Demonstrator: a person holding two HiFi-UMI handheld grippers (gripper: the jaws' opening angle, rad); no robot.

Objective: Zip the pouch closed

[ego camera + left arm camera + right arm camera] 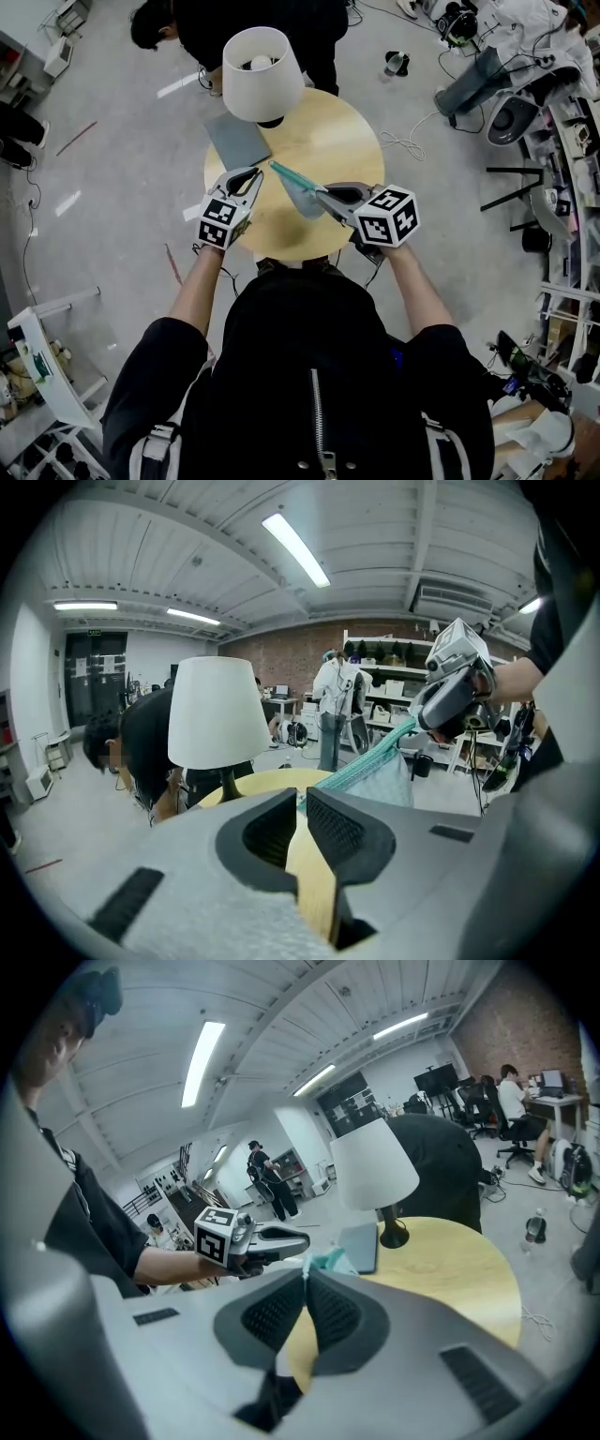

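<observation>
One soft, light pouch (298,190) sags from the right gripper's (306,1274) clamped jaws; left gripper (302,801) slightly parted, empty. Likely best pinched along its zipper edge (370,758), kept taut.

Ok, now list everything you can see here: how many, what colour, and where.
table: 1, light wood, round, middle of the floor
lamp: 1, white shade, dark foot, on the table's far edge
pad: 1, grey, flat on the table beside the lamp's foot
pouch: 1, teal, held up over the table
cable: 1, white, on the floor right of the table
bystander: 1, dark clothes, bent over behind the table
left tongs: 1, grey, jaws slightly apart, by the pouch's free end, gripping nothing
right tongs: 1, grey, shut on the pouch
</observation>
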